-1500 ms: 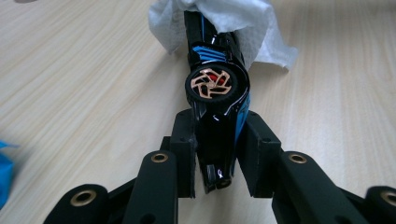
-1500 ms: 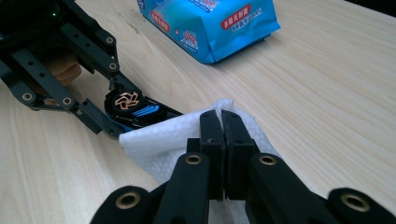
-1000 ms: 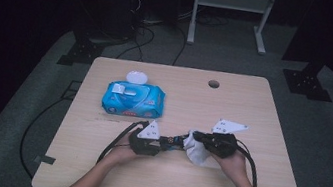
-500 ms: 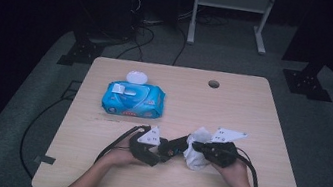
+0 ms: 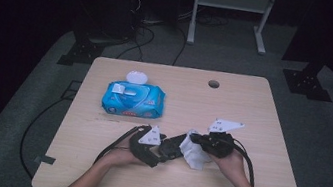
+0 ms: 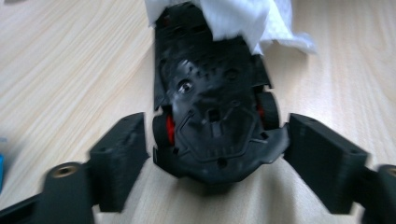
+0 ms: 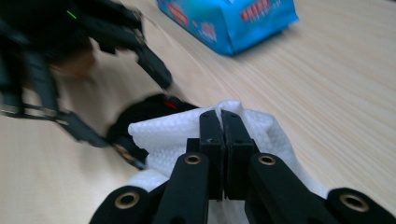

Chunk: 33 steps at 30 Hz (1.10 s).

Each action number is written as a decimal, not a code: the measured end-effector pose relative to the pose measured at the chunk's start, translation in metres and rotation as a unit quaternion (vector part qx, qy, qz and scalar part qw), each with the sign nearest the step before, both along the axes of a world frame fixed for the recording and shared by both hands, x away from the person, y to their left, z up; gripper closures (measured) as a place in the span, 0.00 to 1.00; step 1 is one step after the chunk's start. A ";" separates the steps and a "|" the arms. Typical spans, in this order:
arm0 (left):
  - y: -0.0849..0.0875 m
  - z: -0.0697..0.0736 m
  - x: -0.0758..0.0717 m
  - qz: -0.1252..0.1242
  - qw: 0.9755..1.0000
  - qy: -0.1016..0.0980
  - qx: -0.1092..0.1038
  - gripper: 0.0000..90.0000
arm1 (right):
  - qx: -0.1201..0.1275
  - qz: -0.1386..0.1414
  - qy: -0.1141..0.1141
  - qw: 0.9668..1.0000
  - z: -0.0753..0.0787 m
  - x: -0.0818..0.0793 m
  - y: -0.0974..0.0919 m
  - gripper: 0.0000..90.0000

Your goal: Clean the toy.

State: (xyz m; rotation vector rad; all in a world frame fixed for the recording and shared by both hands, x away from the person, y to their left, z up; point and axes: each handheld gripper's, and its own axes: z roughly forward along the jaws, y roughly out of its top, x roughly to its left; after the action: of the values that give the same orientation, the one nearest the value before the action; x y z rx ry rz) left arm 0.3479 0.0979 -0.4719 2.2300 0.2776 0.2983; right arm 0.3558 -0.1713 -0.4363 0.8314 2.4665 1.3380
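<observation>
Left claw (image 6: 212, 154) just spread, its jaws flanking an upturned black toy car (image 6: 215, 107) on the desk (image 5: 261, 123), apparently not gripping it, right claw (image 7: 222, 123) pinching a white wipe (image 7: 261, 130) against the car's far end, blue wipes pack (image 5: 133, 99) well behind.

Toy car half under a wipe

In the left gripper view, the white wipe (image 6: 243, 18) covers the black toy car's (image 6: 215, 107) far end and runs off the top edge; the left gripper (image 7: 70, 60) is motion-blurred in the right gripper view.
</observation>
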 end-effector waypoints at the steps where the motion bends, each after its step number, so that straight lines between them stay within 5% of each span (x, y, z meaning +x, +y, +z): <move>1: 0.000 -0.001 0.000 0.001 1.000 0.002 0.000 0.21 | -0.005 0.001 0.008 1.000 -0.004 0.002 0.001 0.98; 8: -0.007 -0.006 0.005 0.029 0.999 0.020 0.011 0.15 | -0.017 0.012 0.020 1.000 -0.014 -0.003 0.008 0.97; 14: -0.006 -0.009 0.007 0.028 0.999 0.028 0.020 0.25 | -0.005 0.033 0.029 0.999 -0.015 -0.005 0.023 0.92; 19: -0.006 -0.009 0.005 0.024 0.999 0.017 0.021 0.25 | -0.037 0.034 -0.007 0.999 -0.007 -0.013 0.026 0.74; 23: -0.006 -0.009 0.005 0.023 0.999 0.015 0.020 0.25 | -0.022 0.037 -0.019 0.999 0.002 -0.016 0.020 0.70; 27: -0.006 -0.008 0.003 0.022 0.999 0.008 0.023 0.26 | -0.043 0.030 -0.026 0.998 -0.010 -0.013 0.031 0.73; 33: -0.006 -0.008 0.004 0.020 0.999 0.008 0.024 0.26 | -0.049 0.037 -0.021 0.998 -0.016 -0.011 0.038 0.93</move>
State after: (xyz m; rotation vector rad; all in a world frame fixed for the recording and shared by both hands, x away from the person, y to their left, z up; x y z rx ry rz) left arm 0.3518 0.0919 -0.4801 2.2773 0.3279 0.3123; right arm 0.3447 -0.1337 -0.4527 0.6904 2.5299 1.2329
